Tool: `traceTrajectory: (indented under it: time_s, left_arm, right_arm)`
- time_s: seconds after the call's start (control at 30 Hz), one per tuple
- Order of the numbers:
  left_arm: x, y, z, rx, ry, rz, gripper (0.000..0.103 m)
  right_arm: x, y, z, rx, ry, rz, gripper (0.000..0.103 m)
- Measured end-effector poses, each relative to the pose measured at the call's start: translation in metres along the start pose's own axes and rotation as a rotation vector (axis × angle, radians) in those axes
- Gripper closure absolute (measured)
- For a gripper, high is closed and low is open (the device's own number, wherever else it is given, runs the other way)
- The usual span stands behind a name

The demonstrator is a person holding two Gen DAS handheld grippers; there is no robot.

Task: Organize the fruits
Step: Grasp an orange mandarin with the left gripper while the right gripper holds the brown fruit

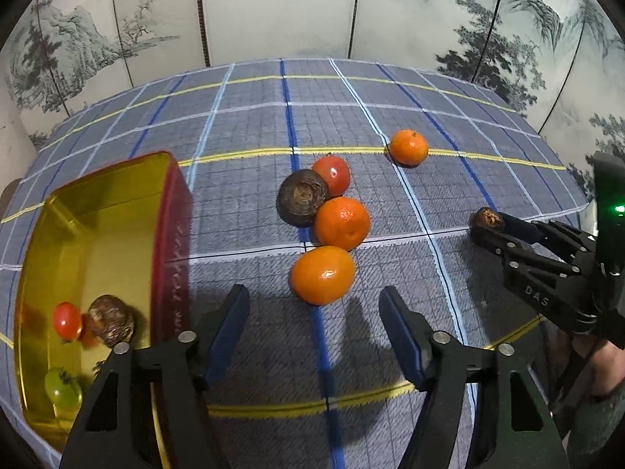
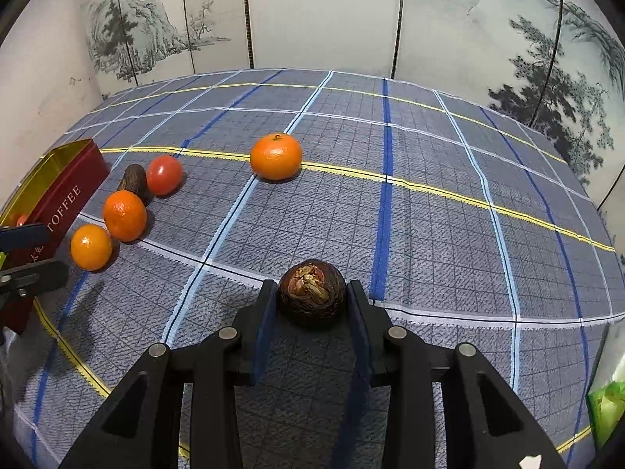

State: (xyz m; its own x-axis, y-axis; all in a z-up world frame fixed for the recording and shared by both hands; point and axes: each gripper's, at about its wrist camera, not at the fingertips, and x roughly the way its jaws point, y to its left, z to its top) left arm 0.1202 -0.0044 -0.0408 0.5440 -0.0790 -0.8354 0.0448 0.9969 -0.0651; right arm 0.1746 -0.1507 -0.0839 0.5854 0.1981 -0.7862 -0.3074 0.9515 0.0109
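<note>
Two fingers [image 2: 353,305] flank the brown fruit [image 2: 312,293].

Each wrist camera looks forward and downward along its own fingers from close above the blue plaid tablecloth [image 1: 242,125], the left view facing from beside the red-walled gold-lined tin [image 1: 172,234], both sharing the lone orange mandarin [image 2: 276,156].

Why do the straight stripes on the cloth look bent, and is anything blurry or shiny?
Left wrist view: the fisheye lens bows the tablecloth stripes; the gold tin interior gleams and mirrors its fruit, slightly smeared; the left hand-held gripper casts dark shadows.
Right wrist view: same bowing, corners black; the dark fruit between the right hand-held gripper fingers is sharp, tomato shows a glint.
</note>
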Motion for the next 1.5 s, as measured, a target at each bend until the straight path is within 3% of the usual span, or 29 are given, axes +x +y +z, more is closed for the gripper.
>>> traceTrajectory:
  time_s: [0.33, 0.5, 0.97, 1.5]
  left_arm:
    - [0.030, -0.002, 0.011, 0.003, 0.039, -0.032, 0.050]
    - [0.037, -0.004, 0.012, 0.014, 0.043, -0.022, 0.063]
    - [0.023, -0.007, 0.001, -0.004, 0.063, -0.034, 0.065]
    - [-0.033, 0.008, -0.003, -0.074, -0.015, -0.061, 0.065]
  right_arm:
    - [-0.001, 0.000, 0.000, -0.001, 0.001, 0.005, 0.068]
    - [-0.001, 0.000, 0.000, -0.001, 0.001, 0.005, 0.068]
    - [-0.001, 0.000, 0.000, -0.002, 0.001, 0.005, 0.068]
    - [-0.001, 0.000, 0.000, -0.002, 0.002, 0.005, 0.068]
